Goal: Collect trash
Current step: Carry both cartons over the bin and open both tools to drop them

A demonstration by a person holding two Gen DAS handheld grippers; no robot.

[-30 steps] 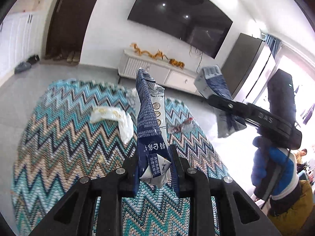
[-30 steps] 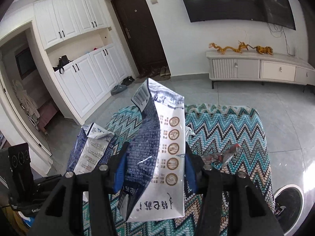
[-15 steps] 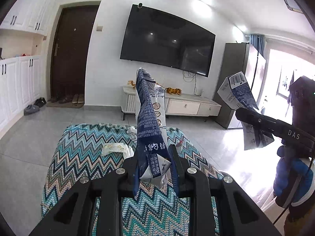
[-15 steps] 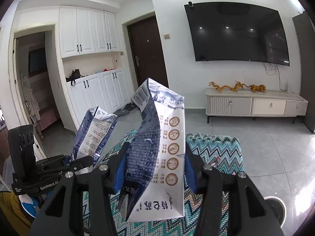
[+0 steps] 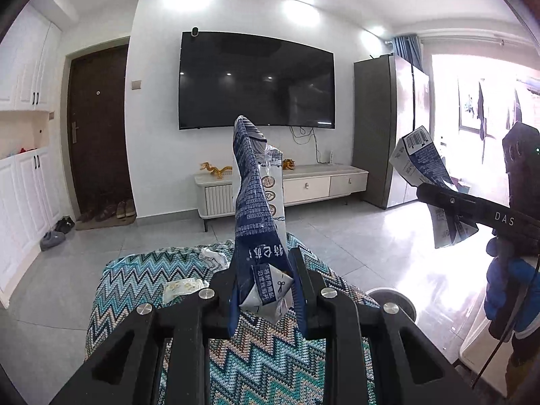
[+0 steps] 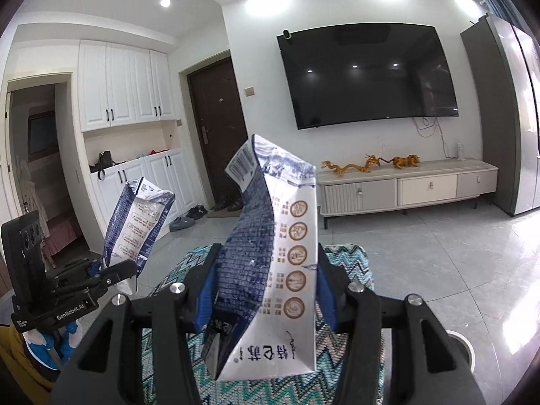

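1. Left wrist view: the left gripper (image 5: 265, 298) is clamped on a crushed blue-and-white milk carton (image 5: 258, 209), its blue-edged pads pressing the carton's lower end from both sides, while the carton stands upright toward 12 o'clock.
2. Below it lies a zigzag-patterned rug (image 5: 135, 290), with a crumpled white wrapper (image 5: 182, 287) at about 9 o'clock from the gripper and a second white scrap (image 5: 212, 258) near 11 o'clock.
3. At 3 o'clock in the same view, the right gripper (image 5: 449, 207) grips a second flattened carton (image 5: 427, 185), held up off the floor by a hand in a blue glove (image 5: 506, 293).
4. Right wrist view: the right gripper (image 6: 266, 300) is closed on its second flattened carton (image 6: 280, 256), pads against both edges, barcode end uppermost.
5. At 9 o'clock there, the left gripper (image 6: 116, 271) shows with its milk carton (image 6: 138, 217) tilted upward.
6. Behind both: a wall-mounted television (image 6: 368, 74), a low white cabinet (image 6: 405, 185) beneath it, and a dark door (image 6: 216, 128) at 11 o'clock.
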